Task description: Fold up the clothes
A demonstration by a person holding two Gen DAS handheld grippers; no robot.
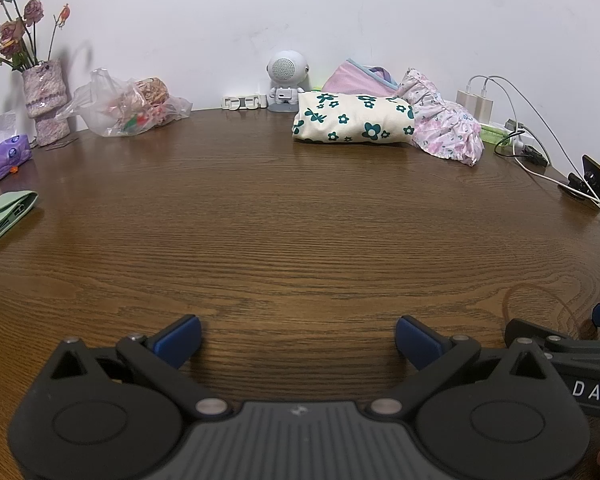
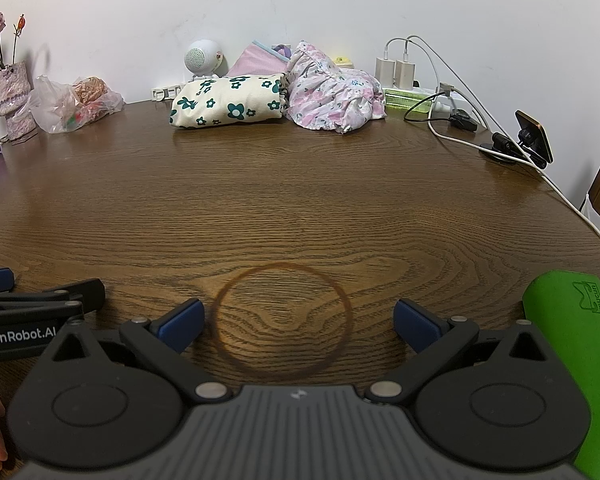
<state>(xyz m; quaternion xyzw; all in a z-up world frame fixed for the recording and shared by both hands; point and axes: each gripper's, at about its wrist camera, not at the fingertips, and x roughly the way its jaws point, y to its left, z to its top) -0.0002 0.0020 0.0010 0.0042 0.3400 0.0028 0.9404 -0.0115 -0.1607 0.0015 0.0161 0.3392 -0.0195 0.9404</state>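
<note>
A cream cloth with dark green flowers lies folded at the far side of the wooden table. A crumpled pink floral garment sits to its right, and a pink garment lies behind them against the wall. My left gripper is open low over the near table edge, nothing between its blue pads. My right gripper is open too, over a dark ring stain. Both are far from the clothes.
Along the wall stand a vase of dried roses, a plastic bag, a small white robot figure, chargers and cables and a phone on a stand. A mint pouch lies left. A green object is near right.
</note>
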